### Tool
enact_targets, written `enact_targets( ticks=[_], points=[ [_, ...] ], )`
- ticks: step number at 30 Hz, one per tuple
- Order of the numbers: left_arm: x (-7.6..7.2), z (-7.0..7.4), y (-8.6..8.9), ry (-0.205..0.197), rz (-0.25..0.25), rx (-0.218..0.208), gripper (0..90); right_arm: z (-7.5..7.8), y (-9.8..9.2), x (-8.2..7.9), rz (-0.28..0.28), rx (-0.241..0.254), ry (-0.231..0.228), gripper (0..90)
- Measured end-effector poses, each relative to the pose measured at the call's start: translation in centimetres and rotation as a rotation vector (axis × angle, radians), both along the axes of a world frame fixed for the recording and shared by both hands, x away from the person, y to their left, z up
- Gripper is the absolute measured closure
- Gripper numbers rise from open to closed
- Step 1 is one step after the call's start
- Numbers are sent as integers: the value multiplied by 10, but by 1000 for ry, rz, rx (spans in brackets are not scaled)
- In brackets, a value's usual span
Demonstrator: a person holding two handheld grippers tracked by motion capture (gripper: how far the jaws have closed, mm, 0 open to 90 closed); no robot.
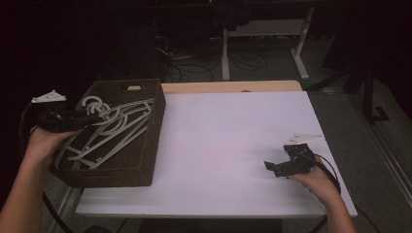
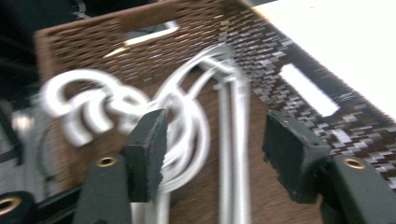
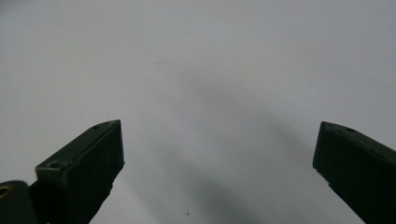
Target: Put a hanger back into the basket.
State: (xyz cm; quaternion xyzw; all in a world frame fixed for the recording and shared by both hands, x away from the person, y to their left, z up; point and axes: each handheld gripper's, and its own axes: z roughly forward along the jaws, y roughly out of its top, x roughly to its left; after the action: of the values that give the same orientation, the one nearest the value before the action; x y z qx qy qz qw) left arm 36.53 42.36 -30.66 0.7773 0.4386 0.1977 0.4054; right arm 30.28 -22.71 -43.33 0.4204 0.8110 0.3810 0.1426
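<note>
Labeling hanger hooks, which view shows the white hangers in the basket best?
High view: the white hangers lie whole in the brown basket, hooks toward the left gripper. The left gripper view is closer but blurred, showing hooks and part of the bars. The right gripper view gives bare white table.

**Rig and operator: appearance**

Left gripper (image 1: 90, 118): black body, grey three-cornered plate on top. Its own camera shows matte black jaws with rough, chipped pad edges and a brass-coloured insert set in each jaw base.

Right gripper (image 1: 271, 167): black body, pale three-cornered plate, black cable looping off behind it. Jaws are dark, wedge-shaped, each with a small screw hole.

Forearms bare; no sleeves visible.
</note>
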Motion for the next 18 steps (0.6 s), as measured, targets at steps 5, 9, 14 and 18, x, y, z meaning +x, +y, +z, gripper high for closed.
enact_targets(
  ticks=[5, 9, 14, 18],
  points=[
    [-5, -2, -30, 2, -90, -71, 346, 4, 2, -1, 9, 6, -6, 18],
    [-11, -8, -58, 6, -165, -110, 304, 10, 4, -2, 23, 20, -12, 18],
    [-21, -15, -92, 0, -271, -154, 232, 19, 4, -3, 35, 35, -28, 18],
    [-28, -21, -117, -8, -338, -169, 176, 29, 6, -6, 51, 52, -48, 18]
  ],
)
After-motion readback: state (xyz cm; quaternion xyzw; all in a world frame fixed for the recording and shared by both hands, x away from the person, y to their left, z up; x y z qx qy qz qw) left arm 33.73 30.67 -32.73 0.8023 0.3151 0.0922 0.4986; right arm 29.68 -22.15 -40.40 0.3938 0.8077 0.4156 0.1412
